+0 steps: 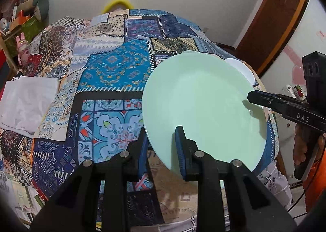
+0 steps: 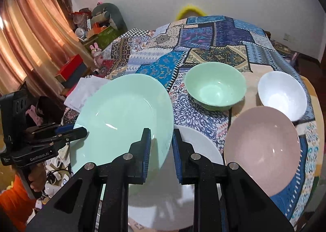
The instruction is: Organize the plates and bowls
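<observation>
Right wrist view: green plate (image 2: 122, 118) tilted, between both tongs.

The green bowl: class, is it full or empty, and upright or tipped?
Empty and upright. The green bowl stands on the patterned cloth with its mouth up, and its bare inside shows down to the bottom.

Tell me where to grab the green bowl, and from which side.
Grip the green bowl by its rim, probably the near edge, with one finger inside the wall and one outside. It stands upright and open on the patchwork cloth, and its rounded wall looks too wide to span. Come from above and the front: the white bowl crowds its right and the pink plate lies front-right.
</observation>
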The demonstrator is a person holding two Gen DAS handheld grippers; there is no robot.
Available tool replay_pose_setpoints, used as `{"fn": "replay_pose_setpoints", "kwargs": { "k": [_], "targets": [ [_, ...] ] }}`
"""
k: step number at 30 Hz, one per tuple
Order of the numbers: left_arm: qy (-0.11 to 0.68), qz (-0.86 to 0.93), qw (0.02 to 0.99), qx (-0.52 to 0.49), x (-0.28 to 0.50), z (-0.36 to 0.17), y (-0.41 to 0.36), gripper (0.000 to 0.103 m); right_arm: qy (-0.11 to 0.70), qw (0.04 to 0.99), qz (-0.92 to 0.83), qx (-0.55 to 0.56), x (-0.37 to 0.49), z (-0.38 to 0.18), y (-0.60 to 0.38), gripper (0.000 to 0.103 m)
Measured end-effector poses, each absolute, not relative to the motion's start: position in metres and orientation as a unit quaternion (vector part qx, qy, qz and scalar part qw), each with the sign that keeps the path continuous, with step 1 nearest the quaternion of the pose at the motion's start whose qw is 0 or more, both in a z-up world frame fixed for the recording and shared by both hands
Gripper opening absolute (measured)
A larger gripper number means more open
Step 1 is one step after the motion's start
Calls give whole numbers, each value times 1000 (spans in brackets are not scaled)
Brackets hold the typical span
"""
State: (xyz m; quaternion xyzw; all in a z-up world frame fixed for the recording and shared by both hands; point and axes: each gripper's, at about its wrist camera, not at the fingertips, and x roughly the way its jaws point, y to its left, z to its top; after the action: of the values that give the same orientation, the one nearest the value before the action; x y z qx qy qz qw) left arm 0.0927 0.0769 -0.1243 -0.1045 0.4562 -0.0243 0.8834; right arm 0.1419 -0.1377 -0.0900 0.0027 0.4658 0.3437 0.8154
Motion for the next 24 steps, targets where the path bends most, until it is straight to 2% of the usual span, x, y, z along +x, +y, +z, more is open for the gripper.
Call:
{"fn": "replay_pose_setpoints", "kwargs": {
  "k": [13, 24],
  "targets": [
    [466, -43, 879, -97, 84, -129, 50, 25, 470, 820, 326, 8, 121, -98, -166, 19],
    [496, -56, 863, -86, 86, -153, 34, 25, 497, 809, 314, 28, 111, -121, -185, 19]
  ]
}}
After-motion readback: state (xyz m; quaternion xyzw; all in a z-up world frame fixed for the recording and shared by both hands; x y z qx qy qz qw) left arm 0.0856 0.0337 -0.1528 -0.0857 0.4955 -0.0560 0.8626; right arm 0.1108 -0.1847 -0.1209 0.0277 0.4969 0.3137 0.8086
